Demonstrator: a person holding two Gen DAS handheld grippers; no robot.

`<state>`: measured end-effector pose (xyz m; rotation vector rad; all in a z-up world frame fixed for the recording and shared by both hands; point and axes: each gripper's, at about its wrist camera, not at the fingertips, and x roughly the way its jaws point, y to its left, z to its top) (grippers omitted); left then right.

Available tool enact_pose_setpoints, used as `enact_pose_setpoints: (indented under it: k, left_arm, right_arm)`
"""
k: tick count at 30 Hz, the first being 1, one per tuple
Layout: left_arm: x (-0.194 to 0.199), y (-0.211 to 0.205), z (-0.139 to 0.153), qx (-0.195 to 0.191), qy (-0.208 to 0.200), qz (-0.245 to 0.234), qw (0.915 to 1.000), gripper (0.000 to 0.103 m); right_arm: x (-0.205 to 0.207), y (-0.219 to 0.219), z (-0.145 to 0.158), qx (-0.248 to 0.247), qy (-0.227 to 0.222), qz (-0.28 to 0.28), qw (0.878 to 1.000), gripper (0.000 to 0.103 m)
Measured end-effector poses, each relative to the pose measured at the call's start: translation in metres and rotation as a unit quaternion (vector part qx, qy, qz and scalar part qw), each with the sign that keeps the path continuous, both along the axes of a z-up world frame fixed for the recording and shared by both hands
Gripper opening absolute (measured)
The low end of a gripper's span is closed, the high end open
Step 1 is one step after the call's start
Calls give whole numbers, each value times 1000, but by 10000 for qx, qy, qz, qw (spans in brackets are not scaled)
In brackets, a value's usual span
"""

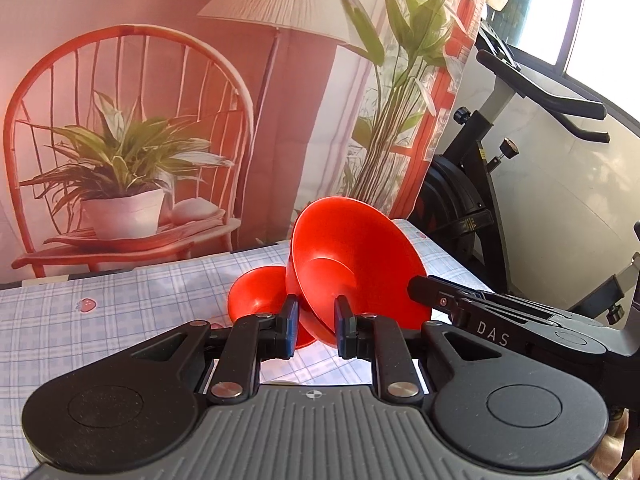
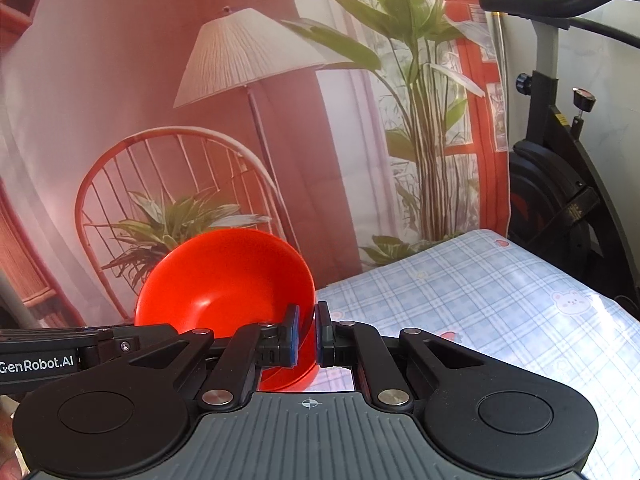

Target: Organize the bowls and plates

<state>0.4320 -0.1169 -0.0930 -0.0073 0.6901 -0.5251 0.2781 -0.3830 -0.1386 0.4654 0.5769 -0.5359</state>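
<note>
Transport step: each tool (image 1: 316,330) (image 2: 307,334) pinches a red bowl (image 1: 352,256) (image 2: 228,280) rim above the table (image 2: 500,300); next, you nest them.

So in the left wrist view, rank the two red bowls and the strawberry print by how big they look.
1. Tilted red bowl, though nearest the camera.
2. Second red bowl, partly hidden.
3. Strawberry print.

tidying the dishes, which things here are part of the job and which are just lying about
Job:
- red bowl in left tongs
- red bowl in right tongs
- second red dish behind

Lying about:
- checked tablecloth
- exercise bike
- printed backdrop
</note>
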Motion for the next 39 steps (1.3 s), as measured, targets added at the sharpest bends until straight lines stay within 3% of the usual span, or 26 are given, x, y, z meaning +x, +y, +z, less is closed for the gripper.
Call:
enact_pose_setpoints:
  k: [6,12,28,39]
  left_arm:
    - [3,30,-12,-29,185,185,9997,19]
    - [13,36,-27,-62,294,223,9993,19]
    - [78,3,-66,-53,640,308,9975,19]
    - [92,-13,-86,230,641,244,9974,20]
  right_arm:
    - [18,30,-11,53,173,295,9994,7]
    - [30,32,-24,61,284,362,9989,7]
    - [63,-14,-71,-112,542,378,9978,7]
    - [72,-31,-98,-2,655,326,9973,7]
